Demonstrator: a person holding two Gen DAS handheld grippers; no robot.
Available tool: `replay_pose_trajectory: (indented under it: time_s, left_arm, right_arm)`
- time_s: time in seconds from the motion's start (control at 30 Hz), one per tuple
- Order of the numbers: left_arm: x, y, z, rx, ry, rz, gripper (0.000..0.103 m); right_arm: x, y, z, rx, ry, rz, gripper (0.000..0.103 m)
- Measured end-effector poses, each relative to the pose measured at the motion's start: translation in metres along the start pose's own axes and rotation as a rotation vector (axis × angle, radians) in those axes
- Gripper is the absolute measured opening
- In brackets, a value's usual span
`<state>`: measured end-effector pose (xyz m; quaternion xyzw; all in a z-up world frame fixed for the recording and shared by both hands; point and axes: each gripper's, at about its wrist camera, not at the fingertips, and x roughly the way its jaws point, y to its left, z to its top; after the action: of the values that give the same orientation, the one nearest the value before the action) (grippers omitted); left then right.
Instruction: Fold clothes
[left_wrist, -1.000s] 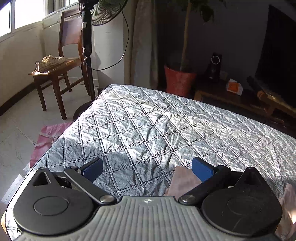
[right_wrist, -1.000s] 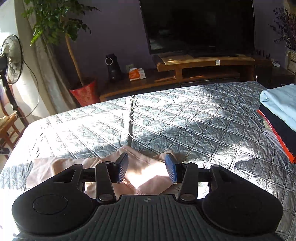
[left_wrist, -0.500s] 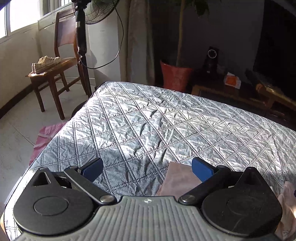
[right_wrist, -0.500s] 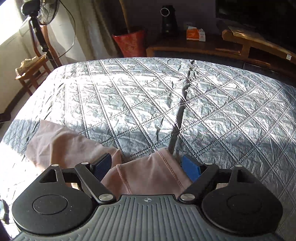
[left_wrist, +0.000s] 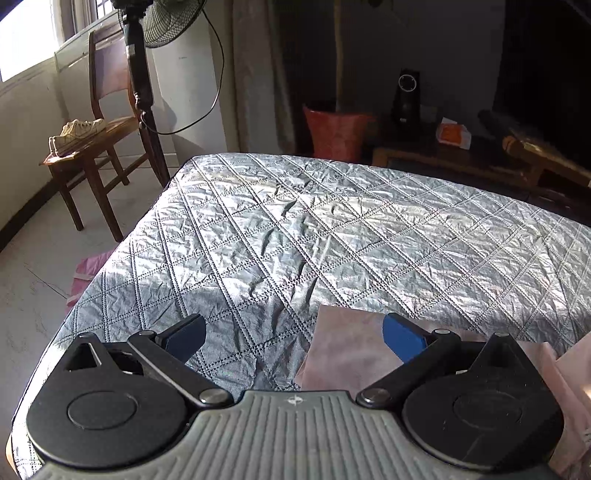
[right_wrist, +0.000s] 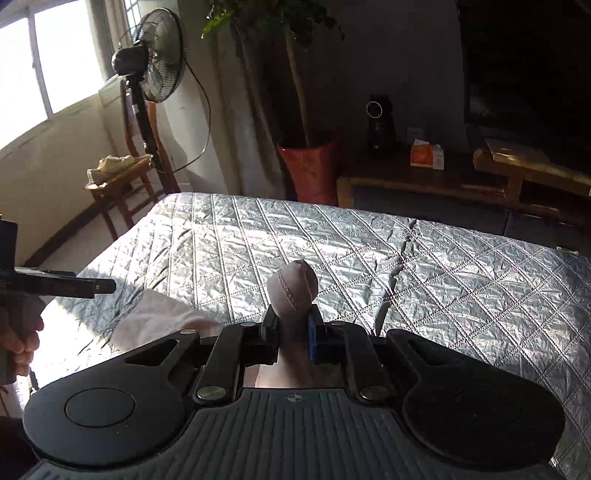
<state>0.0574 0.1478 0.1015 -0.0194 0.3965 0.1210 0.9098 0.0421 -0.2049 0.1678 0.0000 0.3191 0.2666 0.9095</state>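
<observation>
One bunched cloth (right_wrist: 293, 284) corner sat pinched in the closing R gripper (right_wrist: 292, 330); L gripper (left_wrist: 293, 334) gaped, empty, over the bed (left_wrist: 332, 229). Risk: thin pinch could slip w/ lifting, spoiling the fold.

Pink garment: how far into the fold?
Early. Done: nothing looks folded; the pink garment lies on the quilted bed. In hand: the right gripper jaws are closing on a bunched hem. Left: the left gripper is open, a garment corner between its jaws, ungripped. The fold remains.
</observation>
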Motion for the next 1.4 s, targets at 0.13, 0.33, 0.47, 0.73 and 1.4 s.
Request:
replay_pose_trajectory:
  time_s: [0.13,0.33,0.47,0.73,1.4]
  left_arm:
    - [0.0,-0.001,0.0,-0.003,0.005,-0.007,0.102]
    - [-0.003,0.004,0.001,-0.006,-0.001,-0.015,0.102]
    - [0.0,0.015,0.001,-0.025,0.003,0.005,0.102]
    - [0.003,0.029,0.006,-0.08,0.007,0.023,0.102]
    - [0.005,0.029,0.004,-0.061,0.015,0.016,0.102]
  right_arm:
    - [-0.066,0.025,-0.018,-0.219,-0.024,0.063,0.02]
    - [-0.066,0.002,-0.118,-0.262,0.411,-0.326,0.034]
    - [-0.08,0.0,-0.107,-0.061,0.23,-0.265,0.037]
    - [0.043,0.133,-0.075,-0.386,0.21,0.056,0.067]
    - [0.055,0.235,-0.113,-0.478,0.162,0.152,0.0]
